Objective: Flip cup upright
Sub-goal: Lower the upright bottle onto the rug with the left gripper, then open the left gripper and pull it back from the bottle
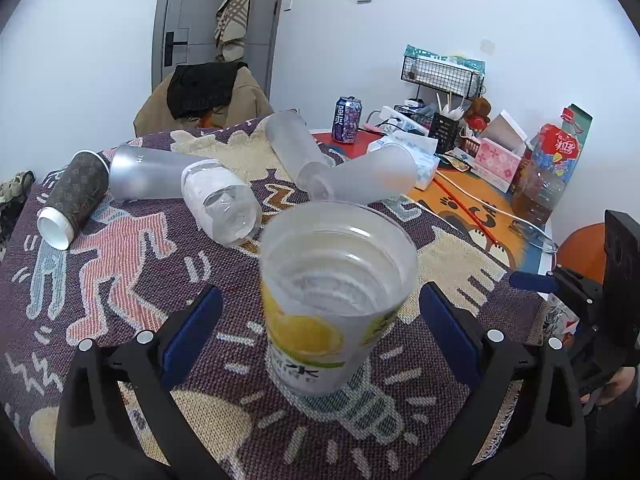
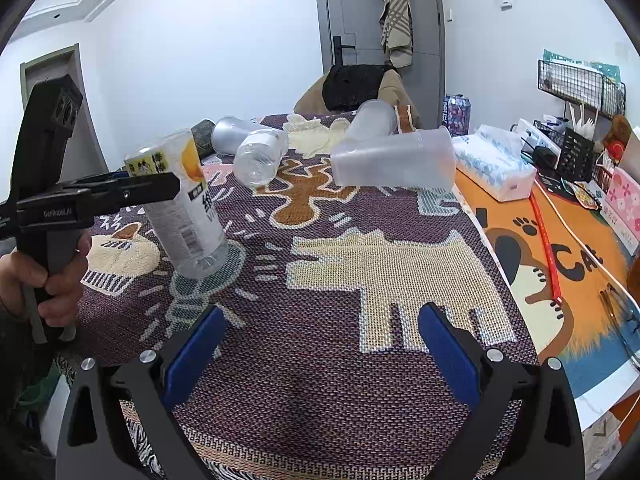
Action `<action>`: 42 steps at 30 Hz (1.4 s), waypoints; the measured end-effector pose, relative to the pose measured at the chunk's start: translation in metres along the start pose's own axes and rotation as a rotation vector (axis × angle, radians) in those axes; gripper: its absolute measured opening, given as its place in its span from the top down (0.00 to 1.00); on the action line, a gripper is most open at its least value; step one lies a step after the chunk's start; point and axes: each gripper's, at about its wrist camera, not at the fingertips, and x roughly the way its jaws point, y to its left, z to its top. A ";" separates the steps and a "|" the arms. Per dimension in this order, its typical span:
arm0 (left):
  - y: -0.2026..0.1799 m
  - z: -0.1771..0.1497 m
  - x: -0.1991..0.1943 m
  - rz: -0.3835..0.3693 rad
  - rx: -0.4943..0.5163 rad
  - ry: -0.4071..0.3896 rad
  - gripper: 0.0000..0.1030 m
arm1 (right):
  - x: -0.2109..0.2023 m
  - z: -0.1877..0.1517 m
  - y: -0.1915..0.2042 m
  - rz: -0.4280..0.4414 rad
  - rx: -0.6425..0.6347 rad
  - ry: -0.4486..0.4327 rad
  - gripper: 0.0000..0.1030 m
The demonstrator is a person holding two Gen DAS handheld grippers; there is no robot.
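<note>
six cups (image 1: 336,280), one can (image 1: 347,120), two tools (image 1: 320,332).

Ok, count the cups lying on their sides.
5: brown patterned cup far left; grey frosted cup beside it; clear ribbed cup at centre; rear frosted cup and right frosted cup behind the upright lemon cup. More could hide behind these.

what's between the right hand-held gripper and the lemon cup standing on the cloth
Only bare patterned cloth, as the right wrist view shows. The right hand-held gripper is open and holds nothing; the lemon cup stands ahead to its left, between the left hand-held gripper's open fingers.
</note>
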 end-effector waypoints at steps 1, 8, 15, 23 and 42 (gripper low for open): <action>0.000 -0.001 -0.003 0.004 0.000 -0.003 0.05 | -0.001 0.000 0.002 -0.001 -0.002 -0.004 0.07; 0.000 -0.009 -0.025 0.022 -0.025 -0.038 0.05 | -0.011 0.005 0.014 -0.006 0.003 -0.042 0.07; 0.005 -0.014 -0.064 0.089 -0.062 -0.103 0.05 | -0.026 0.008 0.031 -0.028 0.022 -0.108 0.07; 0.003 -0.021 -0.108 0.158 -0.067 -0.170 0.05 | -0.043 0.009 0.037 -0.040 0.051 -0.157 0.07; -0.002 -0.043 -0.183 0.284 -0.101 -0.252 0.05 | -0.079 0.004 0.066 0.018 0.091 -0.174 0.07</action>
